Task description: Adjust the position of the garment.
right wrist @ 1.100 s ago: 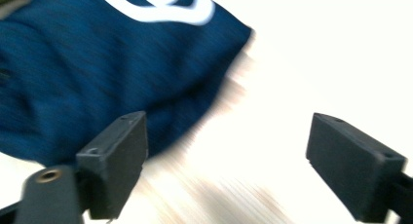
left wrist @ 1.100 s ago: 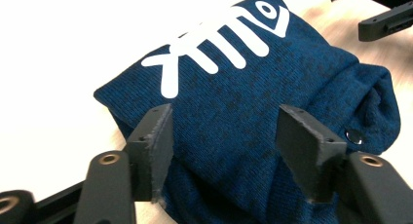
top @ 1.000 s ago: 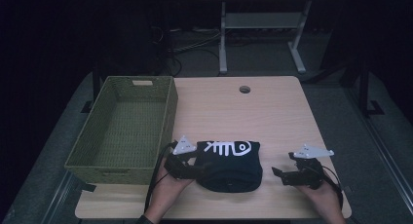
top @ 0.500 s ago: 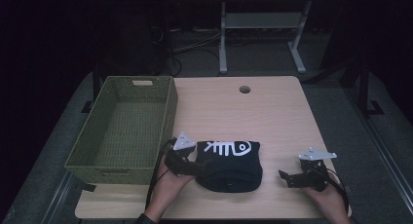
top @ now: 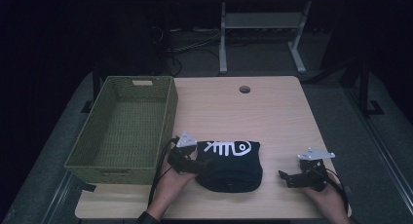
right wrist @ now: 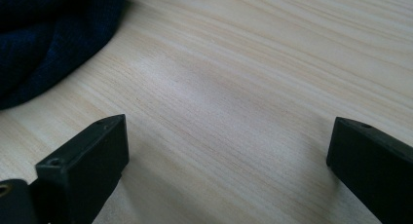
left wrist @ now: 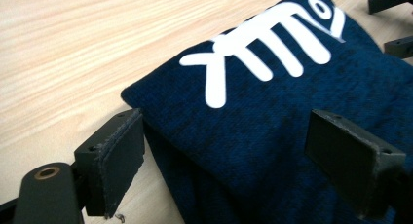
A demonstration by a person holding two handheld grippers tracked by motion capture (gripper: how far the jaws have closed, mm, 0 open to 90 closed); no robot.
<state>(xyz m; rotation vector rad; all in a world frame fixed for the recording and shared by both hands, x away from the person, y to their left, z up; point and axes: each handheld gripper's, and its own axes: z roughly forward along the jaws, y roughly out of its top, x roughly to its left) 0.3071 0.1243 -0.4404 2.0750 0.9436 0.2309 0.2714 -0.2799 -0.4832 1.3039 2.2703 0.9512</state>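
Left gripper (left wrist: 243, 165) jaws apart, just opened, straddling folded navy cloth (left wrist: 272, 131) on table (left wrist: 73, 53).

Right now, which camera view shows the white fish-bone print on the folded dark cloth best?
The left gripper view: the fish-bone print is large and sharp on the folded dark cloth. The high view shows it small. The right gripper view shows a plain edge of the cloth.

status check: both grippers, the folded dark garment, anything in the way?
Left gripper just opened, fingers straddling folded garment. Right gripper open, nothing between. Basket left of garment; table otherwise bare.
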